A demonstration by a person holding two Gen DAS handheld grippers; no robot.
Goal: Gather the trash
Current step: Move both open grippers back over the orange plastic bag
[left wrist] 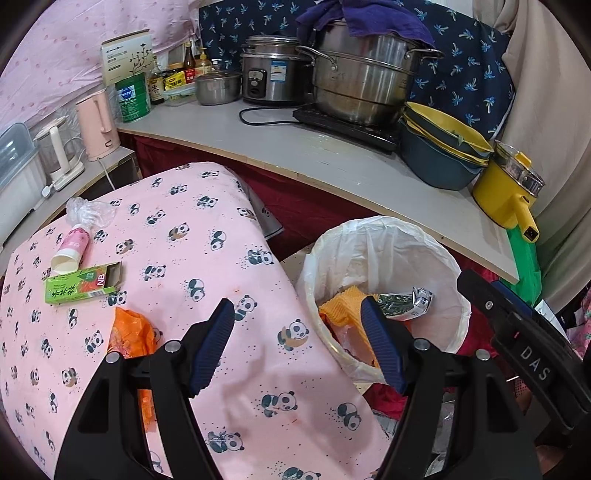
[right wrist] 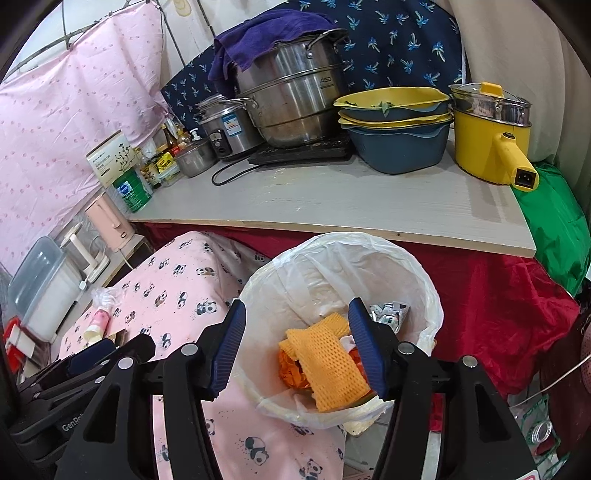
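The steamer pot [right wrist: 291, 99] and rice cooker [left wrist: 273, 75] are brushed, shiny metal, the pot topped by a soft purple towel [right wrist: 258, 33]. The tabletop [right wrist: 332, 199] is matt pale board with a raw wooden edge. The trash bin [right wrist: 436, 306] wears a thin, glossy, crinkled white plastic liner; inside lie an orange foam net [right wrist: 328, 358] with an open mesh and a shiny foil wrapper [left wrist: 406, 304]. The panda-print cover [left wrist: 207, 236] is smooth pink cloth. On it lie a green cardboard carton [left wrist: 81, 284] and crumpled orange plastic [left wrist: 129, 332]. The yellow electric pot [right wrist: 487, 147] looks glossy.
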